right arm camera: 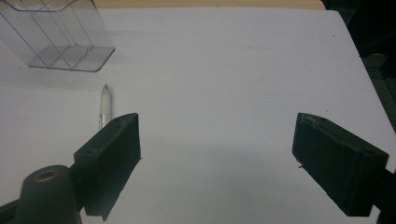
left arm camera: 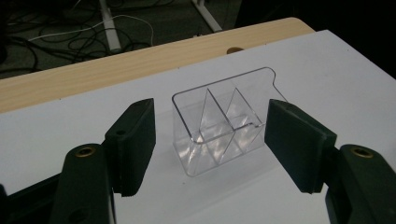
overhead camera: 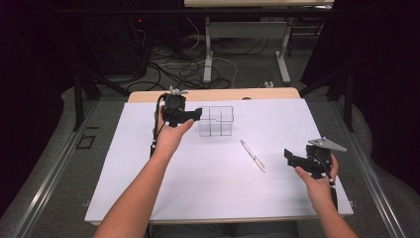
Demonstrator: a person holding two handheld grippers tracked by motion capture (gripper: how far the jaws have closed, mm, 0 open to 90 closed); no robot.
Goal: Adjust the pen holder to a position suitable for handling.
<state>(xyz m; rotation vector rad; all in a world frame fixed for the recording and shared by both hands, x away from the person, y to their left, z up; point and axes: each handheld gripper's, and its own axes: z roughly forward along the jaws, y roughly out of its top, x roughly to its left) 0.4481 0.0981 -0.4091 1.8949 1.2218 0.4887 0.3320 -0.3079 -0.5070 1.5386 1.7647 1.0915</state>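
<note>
We see the left gripper (overhead camera: 197, 115) spread wide just beside the clear divided organizer (overhead camera: 216, 121) near the table's (overhead camera: 148, 198) far edge – compartments empty – w/ the right gripper (overhead camera: 289, 156) also spread, holding nothing, over bare white near the right edge, pen (overhead camera: 252, 155) lying betw. them.

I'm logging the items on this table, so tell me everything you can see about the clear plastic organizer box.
The clear organizer box looks like transparent hard plastic, roughly rectangular with rounded corners and thin inner dividers that split it into several compartments. It stands upright, open side up, and looks empty. It sits on the white table cover toward the far side, apart from the pen. The left gripper hovers just beside it with jaws open, and nothing appears to touch the box.
</note>
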